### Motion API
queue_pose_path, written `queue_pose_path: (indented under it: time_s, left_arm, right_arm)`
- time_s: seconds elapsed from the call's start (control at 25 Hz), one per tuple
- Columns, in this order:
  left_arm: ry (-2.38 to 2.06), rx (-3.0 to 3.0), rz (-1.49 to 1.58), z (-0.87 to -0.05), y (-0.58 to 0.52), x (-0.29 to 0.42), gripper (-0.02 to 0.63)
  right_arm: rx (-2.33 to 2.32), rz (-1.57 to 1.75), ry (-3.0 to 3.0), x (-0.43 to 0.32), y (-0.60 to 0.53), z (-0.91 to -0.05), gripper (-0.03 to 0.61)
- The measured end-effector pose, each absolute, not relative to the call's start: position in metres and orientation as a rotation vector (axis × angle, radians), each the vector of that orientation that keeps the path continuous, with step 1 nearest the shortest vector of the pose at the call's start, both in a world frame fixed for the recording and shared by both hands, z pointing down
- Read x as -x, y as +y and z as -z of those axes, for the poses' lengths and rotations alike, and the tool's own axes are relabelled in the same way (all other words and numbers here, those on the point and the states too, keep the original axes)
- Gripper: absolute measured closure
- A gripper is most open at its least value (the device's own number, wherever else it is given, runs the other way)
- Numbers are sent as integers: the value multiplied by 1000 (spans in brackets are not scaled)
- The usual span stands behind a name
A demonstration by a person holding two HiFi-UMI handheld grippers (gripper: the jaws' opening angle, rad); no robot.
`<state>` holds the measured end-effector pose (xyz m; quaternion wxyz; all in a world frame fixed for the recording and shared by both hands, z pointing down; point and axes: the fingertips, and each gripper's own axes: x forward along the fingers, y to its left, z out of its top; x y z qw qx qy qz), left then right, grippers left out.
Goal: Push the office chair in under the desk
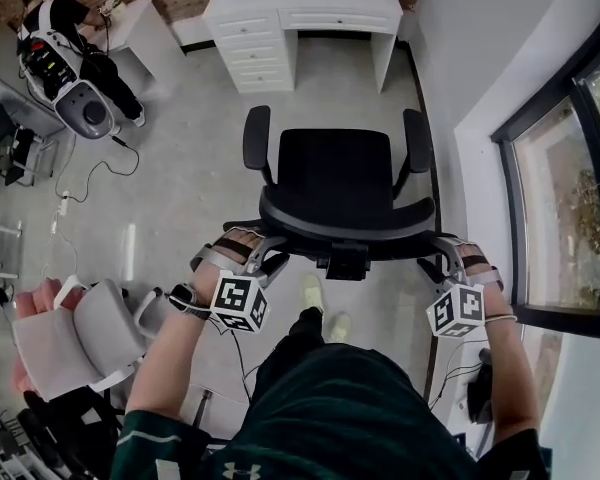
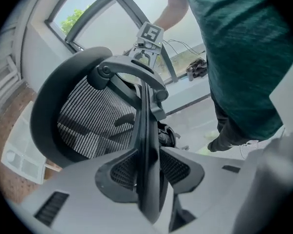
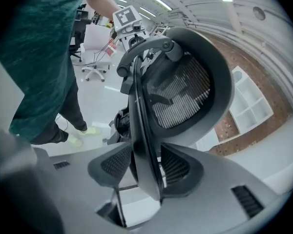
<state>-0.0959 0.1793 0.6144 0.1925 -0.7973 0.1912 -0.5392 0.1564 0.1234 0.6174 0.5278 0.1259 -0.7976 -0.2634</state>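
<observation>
The black office chair point(image 1: 345, 183) stands on the grey floor, its seat facing the white desk point(image 1: 300, 18) with drawers at the far wall, well short of it. I stand behind its backrest. My left gripper point(image 1: 265, 258) is at the backrest's left edge; in the left gripper view point(image 2: 149, 172) its pads press on both sides of the thin black frame edge point(image 2: 145, 130). My right gripper point(image 1: 445, 253) is at the right edge; in the right gripper view point(image 3: 146, 165) the frame edge point(image 3: 141, 130) sits between the pads with a slim gap on one side.
A pale grey chair point(image 1: 80, 338) stands close at my left. A person point(image 1: 70, 38) with equipment sits at the far left beside a small white table. Cables point(image 1: 80, 183) trail on the floor there. A wall and a dark-framed window point(image 1: 565, 198) run along the right.
</observation>
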Motion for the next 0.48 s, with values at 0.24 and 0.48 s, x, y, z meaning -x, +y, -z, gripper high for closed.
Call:
queue_pose_path:
  time_s: [0.24, 0.48]
  left_arm:
    - [530, 2210, 1525, -631, 168, 94, 482]
    - [565, 2185, 1513, -631, 162, 97, 474]
  right_arm:
    - [-279, 662, -1885, -145, 116, -632, 426]
    - [-259, 689, -1865, -142, 112, -635, 425]
